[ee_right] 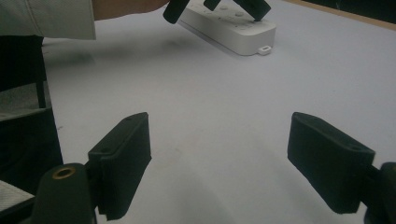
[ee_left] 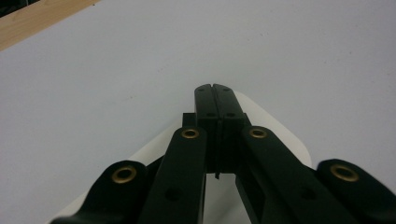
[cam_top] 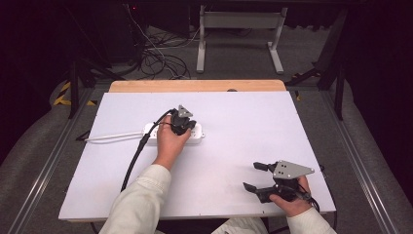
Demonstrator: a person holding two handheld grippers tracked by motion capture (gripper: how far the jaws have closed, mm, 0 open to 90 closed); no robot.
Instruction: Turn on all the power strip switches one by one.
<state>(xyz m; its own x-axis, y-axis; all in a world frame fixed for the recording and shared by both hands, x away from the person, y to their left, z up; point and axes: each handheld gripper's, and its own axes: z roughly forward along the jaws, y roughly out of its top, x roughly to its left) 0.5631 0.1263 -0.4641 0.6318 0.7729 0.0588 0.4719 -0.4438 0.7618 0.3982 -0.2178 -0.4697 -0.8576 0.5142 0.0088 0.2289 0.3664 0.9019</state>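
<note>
White power strip lies lengthwise nine to three o'clock, left of centre on the counter. Left claw, jaws pressed together, bears on its top. Right claw rests spread at five o'clock, well apart

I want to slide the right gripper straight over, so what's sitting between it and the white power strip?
Nothing: bare white tabletop separates the right gripper from the power strip, as the high view shows.

Beyond my white worktop I see tangled cables on the grey floor and a white frame.
</note>
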